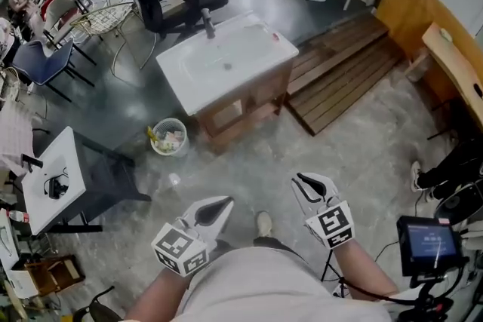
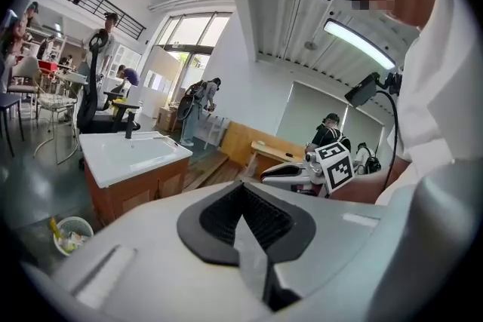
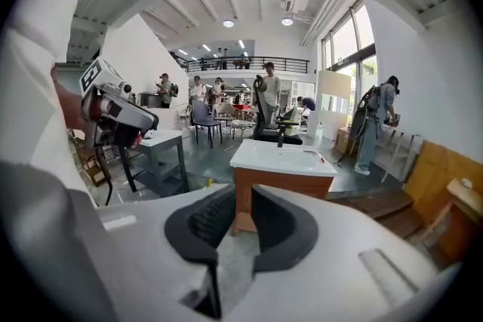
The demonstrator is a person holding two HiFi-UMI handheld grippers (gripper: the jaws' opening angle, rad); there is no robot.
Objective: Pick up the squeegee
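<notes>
Far left: small white tabletop point(image 1: 53, 170) with a black cabled item on it, then a part-full waste bin point(image 1: 169, 136) on the floor. Left hand-held gripper point(image 1: 219, 207) is held low by the person's waist, jaw tips together, nothing in them; reads as a carry pose, not a reach. Centre: white sink point(image 1: 226, 60) on a wooden cabinet, faucet at the back. Squeegee not clearly identifiable. A thin red-tipped item point(image 1: 273, 36) on the sink's right rim is likely it, well apart from both grippers. Right hand-held gripper point(image 1: 303, 183) is also at the waist, jaws slightly parted and empty, aimed toward the sink, probably ready for the approach. Right: wooden pallets point(image 1: 339, 79), small screen point(image 1: 429, 241) on a stand. Writing: only square marker patterns on the gripper cubes; screen text too small to read.
</notes>
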